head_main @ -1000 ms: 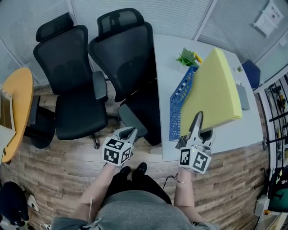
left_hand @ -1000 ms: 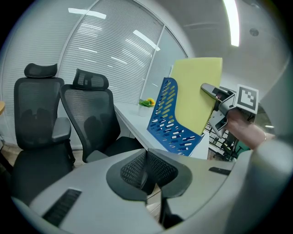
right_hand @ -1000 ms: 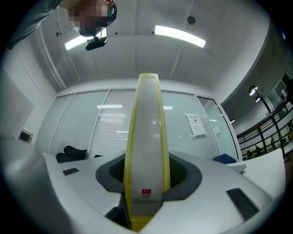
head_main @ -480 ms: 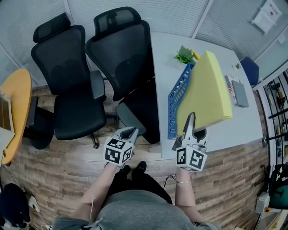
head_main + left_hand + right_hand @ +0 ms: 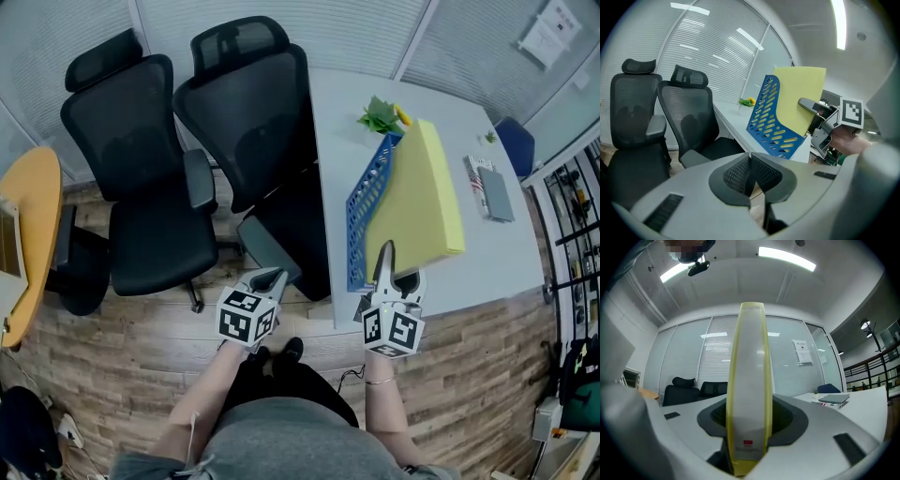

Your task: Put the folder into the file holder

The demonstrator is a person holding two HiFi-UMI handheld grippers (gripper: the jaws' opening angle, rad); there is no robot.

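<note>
A yellow folder [image 5: 417, 202] stands tilted in the blue file holder [image 5: 361, 220] on the white table [image 5: 333, 122]. The folder's lower part is behind the holder's slotted wall. My right gripper [image 5: 398, 267] is at the folder's near lower corner, at the table's front edge, shut on the folder's edge. In the right gripper view the folder's spine [image 5: 749, 380] fills the gap between the right gripper's [image 5: 749, 427] pads. My left gripper [image 5: 267, 279] hangs off the table over the floor, shut with nothing in it. In the left gripper view its pads [image 5: 750, 161] touch, and the folder [image 5: 799, 98] and holder [image 5: 771, 122] show beyond.
Two black office chairs [image 5: 131, 169] [image 5: 248, 122] stand left of the table. A small green plant [image 5: 380, 117] sits behind the holder. A grey notebook [image 5: 492, 187] lies at the table's right. An orange round table [image 5: 28, 234] is at the far left.
The folder has swung from leaning out to the right to standing steeper and lower in the holder. My right gripper moved slightly left and nearer with it. The left gripper stayed put.
</note>
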